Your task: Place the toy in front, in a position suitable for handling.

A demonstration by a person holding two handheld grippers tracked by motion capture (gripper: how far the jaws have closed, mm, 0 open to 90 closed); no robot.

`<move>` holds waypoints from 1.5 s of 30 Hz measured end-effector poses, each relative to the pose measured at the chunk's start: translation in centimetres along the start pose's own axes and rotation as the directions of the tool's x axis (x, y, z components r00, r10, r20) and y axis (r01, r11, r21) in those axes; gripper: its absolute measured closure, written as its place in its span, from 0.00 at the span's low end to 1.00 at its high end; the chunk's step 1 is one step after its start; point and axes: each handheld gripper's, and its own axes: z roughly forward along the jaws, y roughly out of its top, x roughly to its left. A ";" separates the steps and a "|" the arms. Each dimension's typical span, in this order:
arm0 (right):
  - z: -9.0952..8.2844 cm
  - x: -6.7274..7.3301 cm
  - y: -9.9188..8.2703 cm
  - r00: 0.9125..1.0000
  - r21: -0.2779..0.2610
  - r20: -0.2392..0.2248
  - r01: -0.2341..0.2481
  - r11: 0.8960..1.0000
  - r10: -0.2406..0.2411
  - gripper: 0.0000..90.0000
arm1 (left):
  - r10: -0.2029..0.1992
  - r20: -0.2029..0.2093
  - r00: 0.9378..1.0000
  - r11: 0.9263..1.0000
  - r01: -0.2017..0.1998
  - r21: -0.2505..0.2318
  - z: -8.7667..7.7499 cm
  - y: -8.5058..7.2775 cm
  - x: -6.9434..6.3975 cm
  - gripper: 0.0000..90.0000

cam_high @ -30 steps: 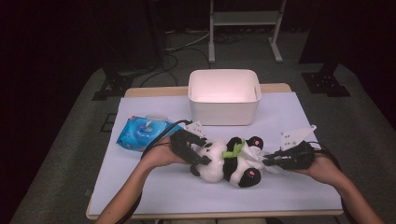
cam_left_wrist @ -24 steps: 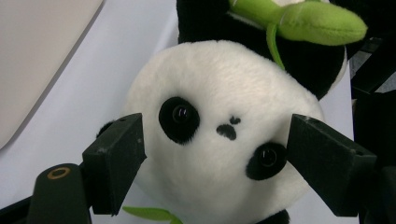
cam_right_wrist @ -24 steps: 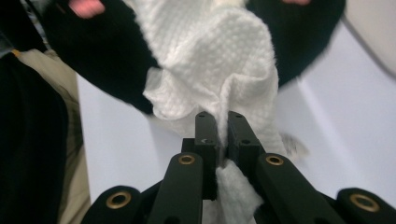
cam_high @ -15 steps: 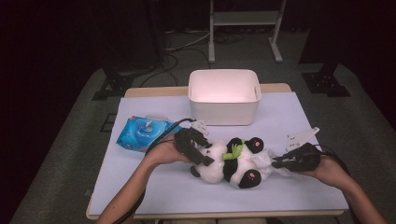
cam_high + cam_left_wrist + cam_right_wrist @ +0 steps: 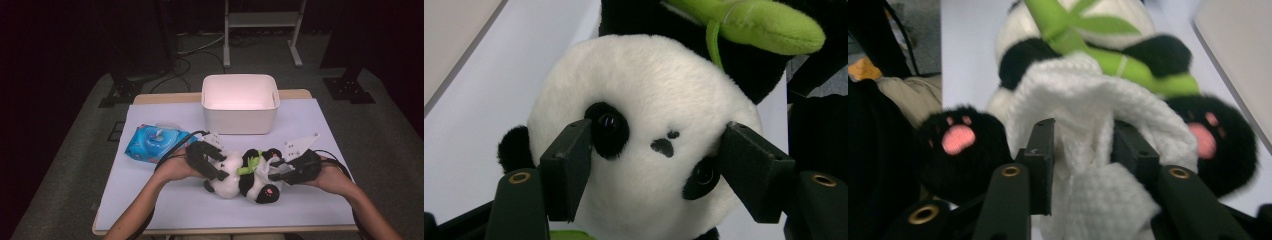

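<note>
Your left hand-held gripper [image 5: 212,167] has its jaws spread wide around the panda's [image 5: 242,175] head, one pad by each eye, resting against the plush without visibly squeezing it. Your right hand-held gripper [image 5: 280,172] is clamped on a fold of white knitted cloth [image 5: 1088,165] bunched over the toy's belly, between the two pink-padded feet. The panda lies on its back on the worktop [image 5: 310,200], near the front edge, with the white bin [image 5: 240,102] well behind it and the blue wipes pack [image 5: 155,142] off to the left. It looks like you're working that knit piece along the body (dressing or undressing, I cannot tell which). Steady the head firmly, then pull the cloth slowly and evenly, keeping it clear of the green bamboo stalk [image 5: 744,22].
</note>
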 end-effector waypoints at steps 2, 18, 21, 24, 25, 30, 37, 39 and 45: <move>0.2 0.1 0.3 1.000 -0.004 0.001 0.009 1.000 -0.009 0.64 | -0.002 0.000 1.000 1.000 0.002 -0.002 0.0 0.0 0.0 0.35; 1.2 0.0 0.8 0.999 -0.026 0.019 0.028 0.999 -0.028 0.90 | 0.010 -0.011 1.000 1.000 -0.010 -0.010 0.1 -0.3 -0.4 0.35; 0.7 -0.2 0.1 1.000 -0.024 0.028 0.014 1.000 -0.014 0.90 | -0.005 -0.002 1.000 1.000 0.005 -0.023 0.1 -0.3 -0.3 0.35; 0.5 -0.7 -0.8 0.999 -0.025 0.031 -0.013 1.000 0.013 0.90 | -0.018 0.006 1.000 1.000 0.018 -0.020 0.2 -0.1 -0.5 0.35; 0.5 -0.9 -1.0 0.999 -0.031 0.029 -0.028 0.999 0.028 0.90 | -0.015 0.010 1.000 1.000 0.015 -0.011 0.2 0.0 -0.6 0.35; 0.4 -1.9 -1.9 0.998 -0.040 0.021 -0.059 0.997 0.060 0.91 | 0.013 0.010 1.000 1.000 -0.013 0.019 0.2 0.2 -1.3 0.35; 0.2 -1.7 -2.3 0.998 -0.027 0.032 -0.050 0.998 0.050 0.91 | 0.024 -0.003 1.000 0.999 -0.023 0.023 -0.1 0.5 -1.1 0.32; 0.1 -1.4 -2.2 0.999 -0.025 0.034 -0.039 0.999 0.040 0.91 | 0.017 -0.010 1.000 1.000 -0.017 0.001 -0.5 0.7 -0.9 0.29; -0.1 -0.5 -1.7 1.000 -0.013 0.024 0.000 1.000 0.000 0.91 | 0.020 0.013 1.000 1.000 -0.021 0.018 0.0 1.1 -0.7 0.32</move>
